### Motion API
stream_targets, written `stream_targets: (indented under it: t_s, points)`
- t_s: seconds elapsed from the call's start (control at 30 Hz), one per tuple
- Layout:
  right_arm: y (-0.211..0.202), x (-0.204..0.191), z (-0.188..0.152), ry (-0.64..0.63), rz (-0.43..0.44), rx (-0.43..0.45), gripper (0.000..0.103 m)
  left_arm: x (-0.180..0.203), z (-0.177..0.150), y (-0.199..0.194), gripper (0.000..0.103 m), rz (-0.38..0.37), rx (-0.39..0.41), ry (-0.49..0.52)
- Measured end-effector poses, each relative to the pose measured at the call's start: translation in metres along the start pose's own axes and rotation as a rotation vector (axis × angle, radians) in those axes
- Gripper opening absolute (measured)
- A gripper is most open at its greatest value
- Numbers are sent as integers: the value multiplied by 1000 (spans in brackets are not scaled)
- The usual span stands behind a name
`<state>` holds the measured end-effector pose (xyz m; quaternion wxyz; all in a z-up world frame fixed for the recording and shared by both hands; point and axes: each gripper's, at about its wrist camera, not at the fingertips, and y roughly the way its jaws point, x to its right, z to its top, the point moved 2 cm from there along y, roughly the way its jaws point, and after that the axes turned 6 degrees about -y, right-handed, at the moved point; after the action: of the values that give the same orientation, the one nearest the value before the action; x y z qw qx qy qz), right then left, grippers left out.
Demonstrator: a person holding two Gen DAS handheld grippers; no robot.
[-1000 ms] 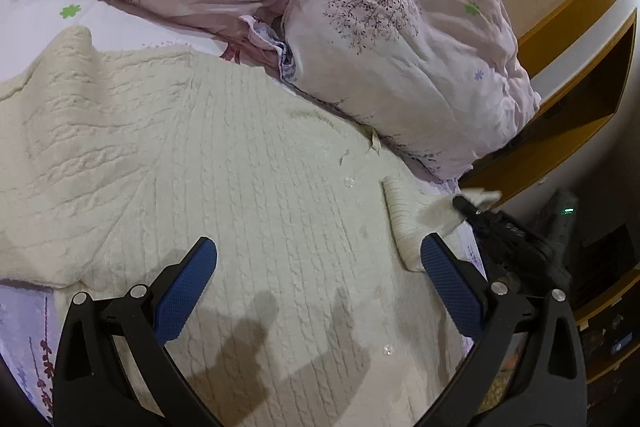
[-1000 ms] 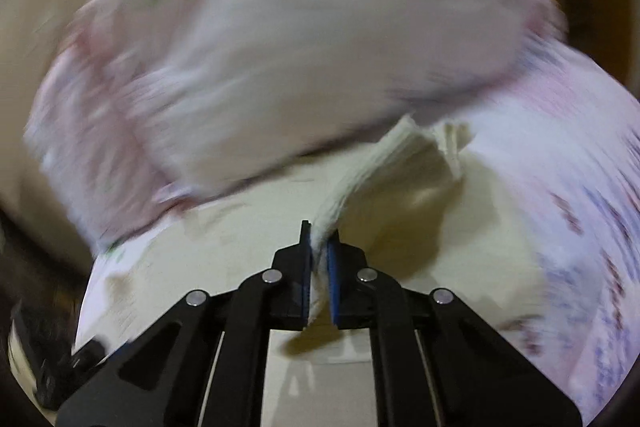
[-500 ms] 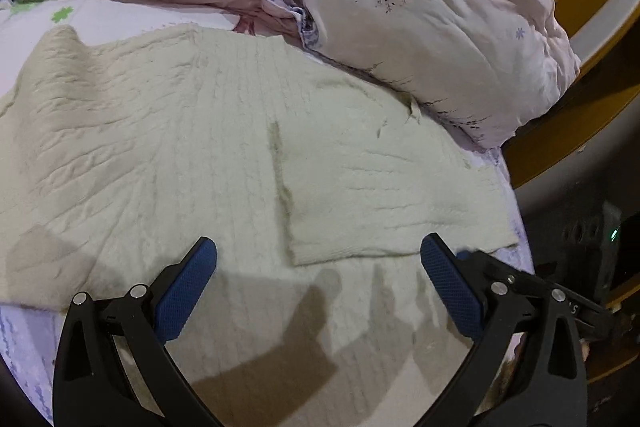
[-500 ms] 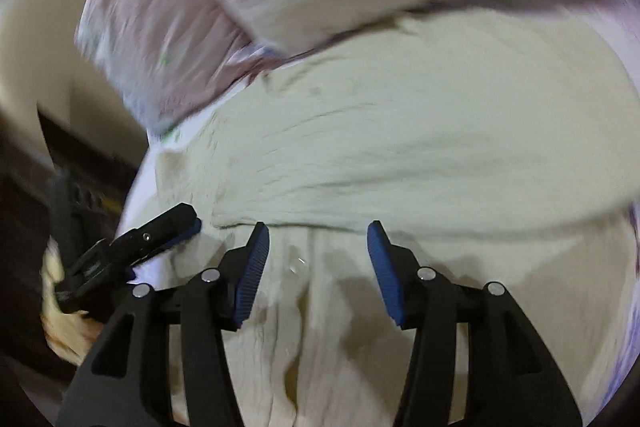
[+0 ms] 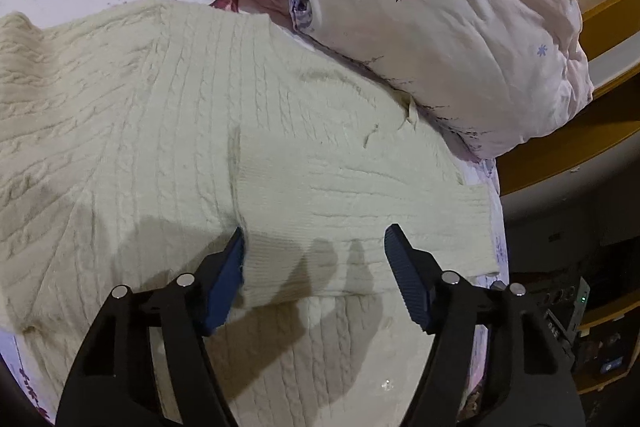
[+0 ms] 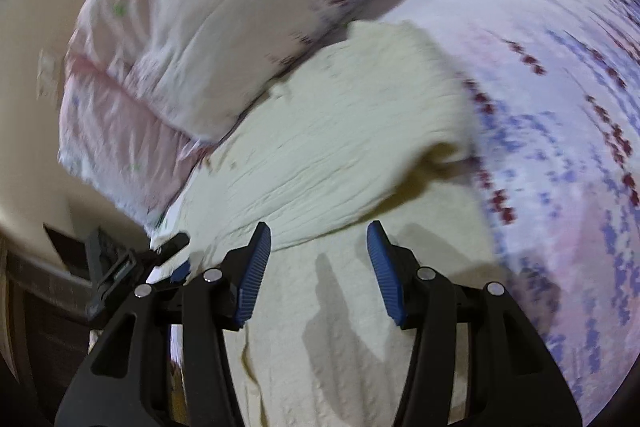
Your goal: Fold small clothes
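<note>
A cream cable-knit cardigan (image 5: 152,131) lies spread flat on a bed with a pink and lilac floral sheet (image 6: 560,115), against a pink floral duvet (image 5: 440,27) at the far side. Its folded-in sleeve (image 5: 360,211) lies across the body, its long axis running left to right. The left gripper (image 5: 314,267) is nearer: the sleeve's near edge sits between its closing jaws, the left pad at the cuff end, neither pad visibly pressing. The right gripper (image 6: 318,263) hovers over the cardigan's near part, jaws apart and empty, the sleeve's fold just beyond them.
</note>
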<state>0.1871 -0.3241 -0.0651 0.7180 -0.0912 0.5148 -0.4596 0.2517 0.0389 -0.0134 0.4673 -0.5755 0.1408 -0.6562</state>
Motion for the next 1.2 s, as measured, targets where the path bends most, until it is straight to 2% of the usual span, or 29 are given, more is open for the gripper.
stream_targets:
  t_s: [0.03,0.07,0.1,0.17,0.23,0.33,0.4,0.5,0.57,0.63,0.67,0.7,0.77,0.83,0.93,1.07,1.1,1.13,1.17,1.2]
  points:
    - [0,5,1,15,-6,4,50,1,1,0,57,0,4,5]
    - [1,9,1,28,-11,8,50,1,1,0,40,-5,8,11]
    - [2,14,2,39,-16,12,50,1,2,1,27,-42,2,16]
    - [3,19,3,52,-16,17,50,2,4,2,9,-59,-5,17]
    - [6,21,3,65,-9,26,50,3,5,-1,3,-33,26,53]
    - [7,20,5,64,-15,48,50,-1,11,-18,3,-17,94,62]
    - [7,17,7,61,-24,66,50,-10,19,-31,3,-15,143,46]
    - [7,14,10,51,-49,97,50,-23,27,-44,2,32,203,28]
    - [8,13,12,41,-71,115,48,-33,29,-47,2,68,214,19]
    - [11,13,14,32,-87,118,43,-36,27,-42,2,111,211,22]
    - [14,12,15,26,-96,120,37,-38,25,-40,2,137,207,28]
    - [16,11,17,16,-115,127,24,-40,23,-38,2,158,206,34]
    - [19,10,18,-17,-151,146,7,-42,21,-34,2,190,203,44]
    - [18,8,18,-61,-255,174,6,-46,19,-32,3,195,189,44]
    - [23,12,16,-56,-300,132,6,-46,15,-28,3,206,177,56]
    - [18,-5,11,-141,-357,87,21,-45,10,-38,4,177,217,67]
    - [15,-14,9,-174,-353,75,23,-45,9,-43,9,177,241,73]
    - [13,-22,6,-201,-340,64,25,-44,7,-47,28,174,255,79]
    - [11,-36,2,-242,-311,52,26,-44,5,-54,52,179,276,79]
    - [11,-44,1,-268,-294,45,28,-45,2,-61,62,179,292,71]
